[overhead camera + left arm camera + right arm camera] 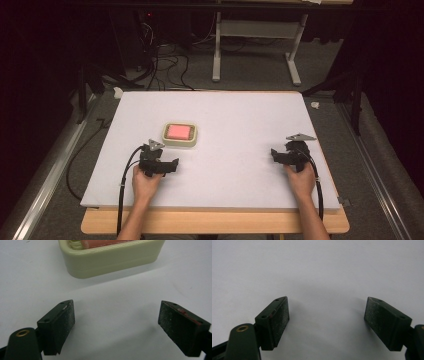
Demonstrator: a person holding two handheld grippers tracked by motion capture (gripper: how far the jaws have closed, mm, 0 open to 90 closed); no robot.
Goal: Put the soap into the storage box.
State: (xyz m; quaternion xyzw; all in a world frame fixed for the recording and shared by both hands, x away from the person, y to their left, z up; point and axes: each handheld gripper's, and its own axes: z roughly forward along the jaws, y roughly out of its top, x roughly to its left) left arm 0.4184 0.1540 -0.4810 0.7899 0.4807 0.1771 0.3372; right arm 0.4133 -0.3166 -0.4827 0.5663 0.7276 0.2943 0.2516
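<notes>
Nothing is grasped yet: the cream box (179, 134) with its pink top sits on the counter (240, 125) just beyond the empty, gaping left claw (116, 322); the right claw (325, 322) rests well apart, likewise gaping.

This looks like a laboratory or a recording room, not a home. A wooden table (215, 222) carries a plain white board (240, 125) as work surface. Around it the walls are dark, maybe black curtains. On the grey carpet floor (260, 65) behind the table lie many loose cables (165, 60), and a white metal frame (257, 40) of another desk stands there. Metal rails (50, 165) run along both sides.
</notes>
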